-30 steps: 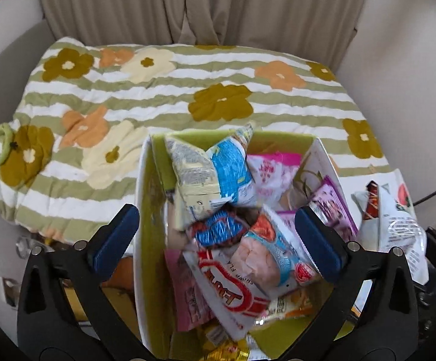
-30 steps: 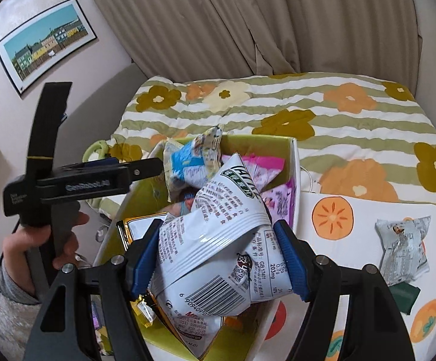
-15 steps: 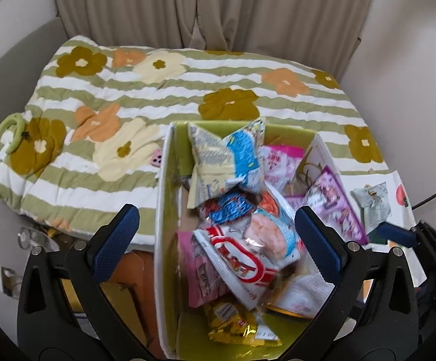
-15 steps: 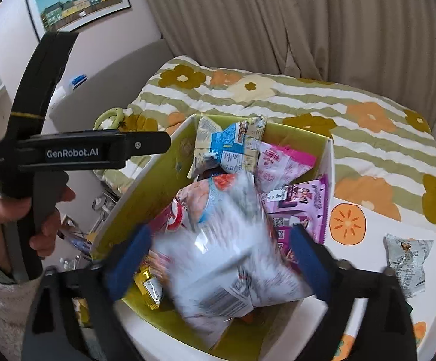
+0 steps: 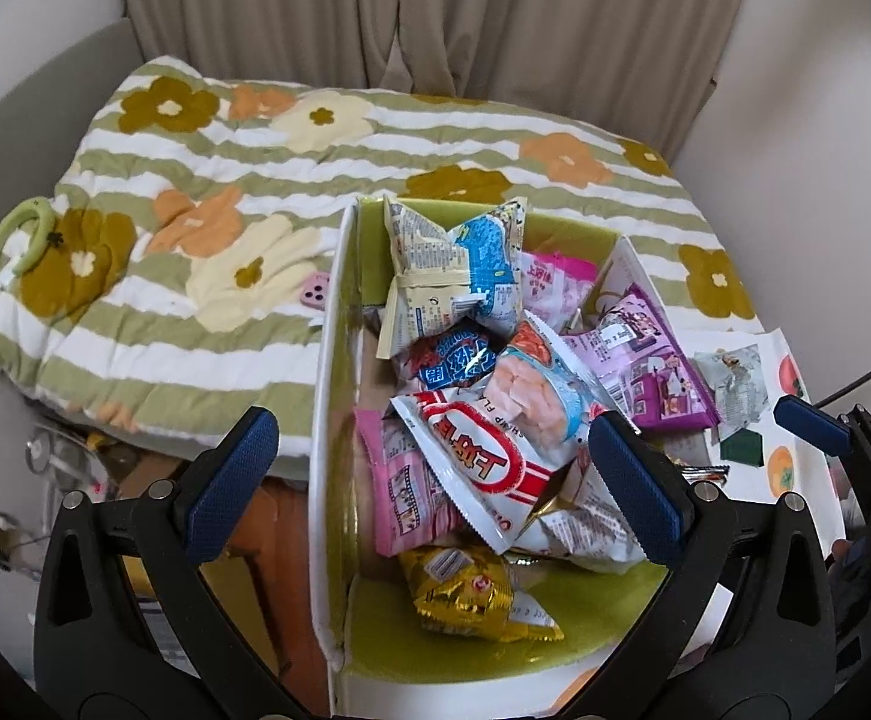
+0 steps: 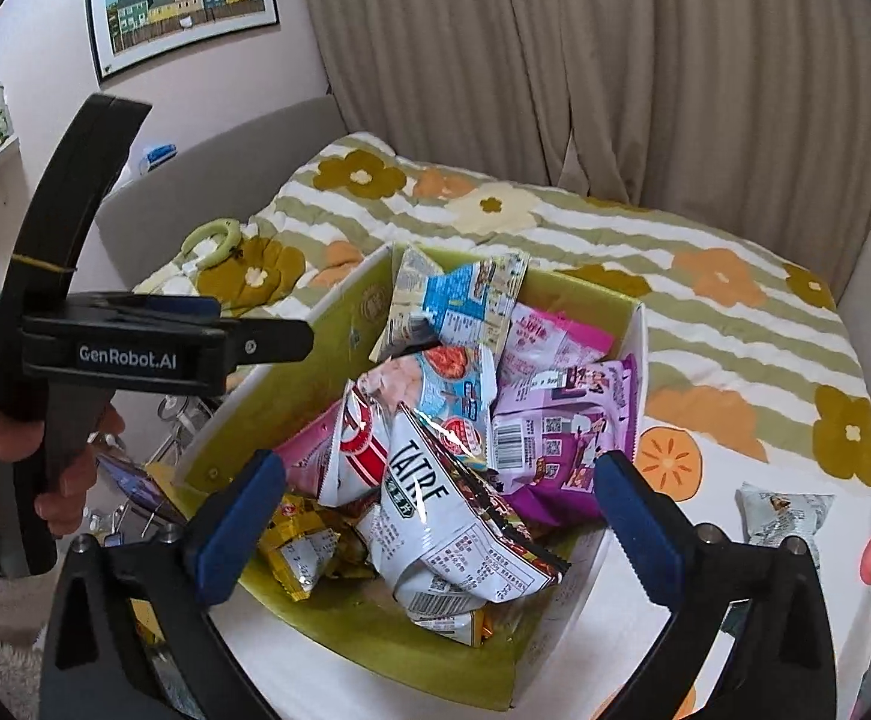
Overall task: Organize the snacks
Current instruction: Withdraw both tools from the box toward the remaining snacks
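Observation:
A green-lined cardboard box [image 6: 339, 606] on the table holds several snack bags. A white crumpled bag [image 6: 435, 534] lies on top of the pile near the front. My right gripper [image 6: 438, 510] hovers over it with its jaws opening wide; the pads do not touch the bag. My left gripper [image 5: 435, 483] stands open above the box's [image 5: 330, 420] left wall, with a red-and-white bag [image 5: 477, 456] and a gold packet [image 5: 465, 594] below it. In the right wrist view a hand holds the left gripper [image 6: 135, 348] left of the box.
A grey-green snack packet [image 6: 780, 513] lies loose on the orange-print tablecloth [image 6: 669, 456] right of the box. Behind is a bed with a flowered striped blanket [image 5: 195, 192], a green ring [image 5: 21, 228] and a pink phone [image 5: 315, 294]. Curtains hang at the back.
My right gripper has opened and let go of the white bag, which has dropped onto the pile in the box. The left gripper has shifted sideways while staying open.

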### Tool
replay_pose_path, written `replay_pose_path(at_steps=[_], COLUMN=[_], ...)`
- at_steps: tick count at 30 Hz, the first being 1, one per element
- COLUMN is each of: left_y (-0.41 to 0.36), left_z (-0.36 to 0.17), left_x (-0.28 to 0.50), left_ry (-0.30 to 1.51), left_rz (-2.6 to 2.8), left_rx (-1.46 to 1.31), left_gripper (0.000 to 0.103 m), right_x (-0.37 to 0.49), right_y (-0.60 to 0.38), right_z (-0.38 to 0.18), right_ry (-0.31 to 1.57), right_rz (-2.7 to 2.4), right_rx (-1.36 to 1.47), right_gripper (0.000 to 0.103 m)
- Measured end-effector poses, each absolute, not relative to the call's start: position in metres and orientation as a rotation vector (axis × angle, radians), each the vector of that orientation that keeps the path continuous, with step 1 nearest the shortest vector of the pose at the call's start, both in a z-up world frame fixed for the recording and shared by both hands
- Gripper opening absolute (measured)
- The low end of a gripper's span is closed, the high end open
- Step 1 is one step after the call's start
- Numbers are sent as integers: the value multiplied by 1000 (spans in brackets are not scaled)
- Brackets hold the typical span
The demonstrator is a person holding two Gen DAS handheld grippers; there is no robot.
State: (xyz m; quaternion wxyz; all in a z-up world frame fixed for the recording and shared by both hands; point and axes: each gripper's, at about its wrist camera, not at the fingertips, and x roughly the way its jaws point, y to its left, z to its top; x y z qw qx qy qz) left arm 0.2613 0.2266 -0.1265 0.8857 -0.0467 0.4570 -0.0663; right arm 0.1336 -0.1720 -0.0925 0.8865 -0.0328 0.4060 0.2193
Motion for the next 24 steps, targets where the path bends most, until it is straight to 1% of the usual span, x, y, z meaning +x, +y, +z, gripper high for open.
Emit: replay_pose_path(at_steps=[5, 14, 24], left_y=[222, 186, 110], left_z=[-107, -76, -69], left_x=[247, 232, 241], left_ry=[897, 815, 810], left_rz=[-163, -241, -336], left_rx=[-77, 4, 65], left_gripper=[102, 102, 102], right_x=[123, 95, 78], right_y=[-177, -210, -292], right_z=[-78, -41, -28], right_ry=[830, 742, 720], right_rz=[421, 254, 108], right_rx=[-16, 18, 70], right_gripper=[102, 102, 102])
